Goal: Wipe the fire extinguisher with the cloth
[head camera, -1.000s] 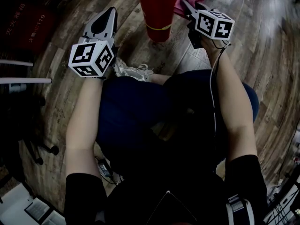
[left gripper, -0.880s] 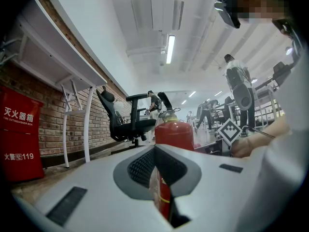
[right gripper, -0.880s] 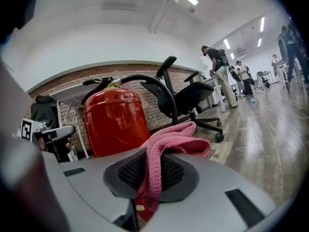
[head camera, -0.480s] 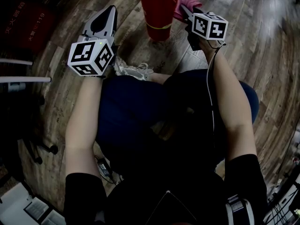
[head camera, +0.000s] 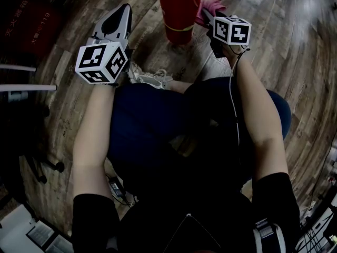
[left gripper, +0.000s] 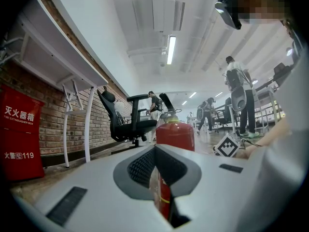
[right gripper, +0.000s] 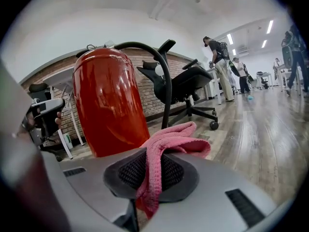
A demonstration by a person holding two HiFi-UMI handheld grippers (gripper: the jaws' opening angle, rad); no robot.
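Observation:
The red fire extinguisher stands upright on the wooden floor at the top centre of the head view. My right gripper is shut on a pink cloth, which it holds against the extinguisher's lower right side. In the right gripper view the cloth hangs from the shut right gripper, with the extinguisher close behind on the left. My left gripper hovers left of the extinguisher, shut and holding nothing. In its own view the left gripper points at the extinguisher.
A red extinguisher box stands by the brick wall on the left. A black office chair and white desk legs are behind the extinguisher. The person's knees and a shoe are just below it. Other people stand far off.
My right gripper has slid a little left and away along the extinguisher's side, carrying the cloth. The left gripper has hardly moved.

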